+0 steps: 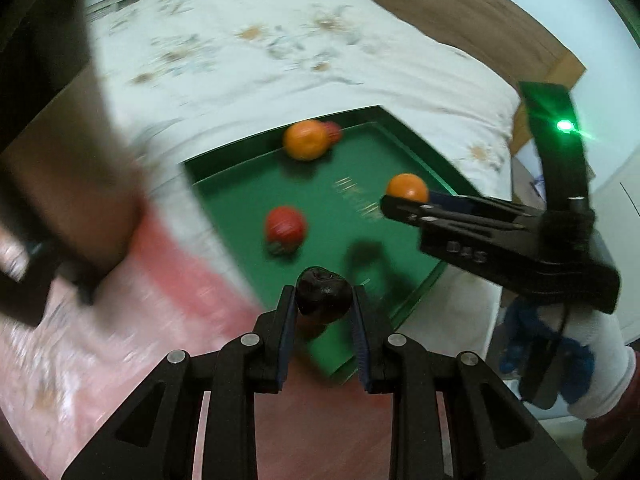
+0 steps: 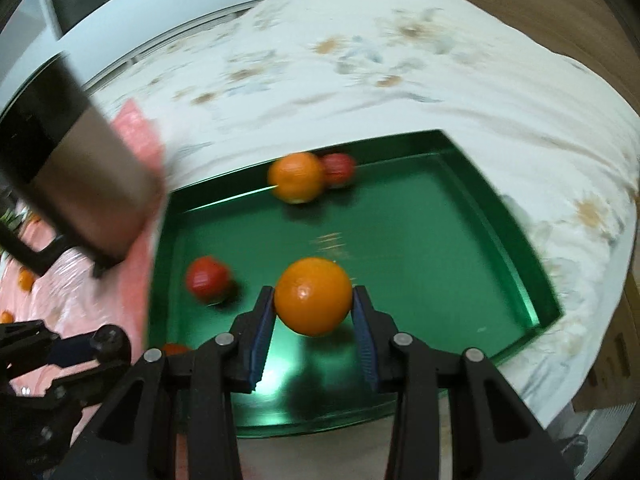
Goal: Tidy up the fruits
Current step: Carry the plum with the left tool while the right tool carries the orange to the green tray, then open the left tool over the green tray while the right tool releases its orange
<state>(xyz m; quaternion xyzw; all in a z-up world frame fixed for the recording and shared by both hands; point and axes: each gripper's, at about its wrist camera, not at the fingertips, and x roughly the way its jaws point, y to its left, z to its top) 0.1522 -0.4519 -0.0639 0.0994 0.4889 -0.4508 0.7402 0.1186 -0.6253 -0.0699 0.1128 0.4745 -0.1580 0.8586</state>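
- While three fruits already lie in the green tray (image 2: 516, 240) — an orange (image 2: 296, 178) touching a red fruit (image 2: 339, 170) at the far wall, another red one (image 2: 208, 280) nearer — two more are carried above it.
- Left gripper (image 1: 324, 300) is clamped on a dark fruit (image 1: 323, 290) over the tray's near corner.
- Right gripper (image 2: 314, 306) grasps a second orange (image 2: 313, 296) over the middle.
- Likely left: set both down; small oranges (image 2: 26, 280) remain on the pink cloth (image 2: 80, 280).

The left black plastic two-finger gripper (image 1: 324, 300) has blue ridged pads (image 1: 359, 336) and silver round rivets. The right black plastic gripper (image 2: 313, 300) matches it, carrying a green-lit board; its hand wears a white-and-blue knit glove (image 1: 592, 360).
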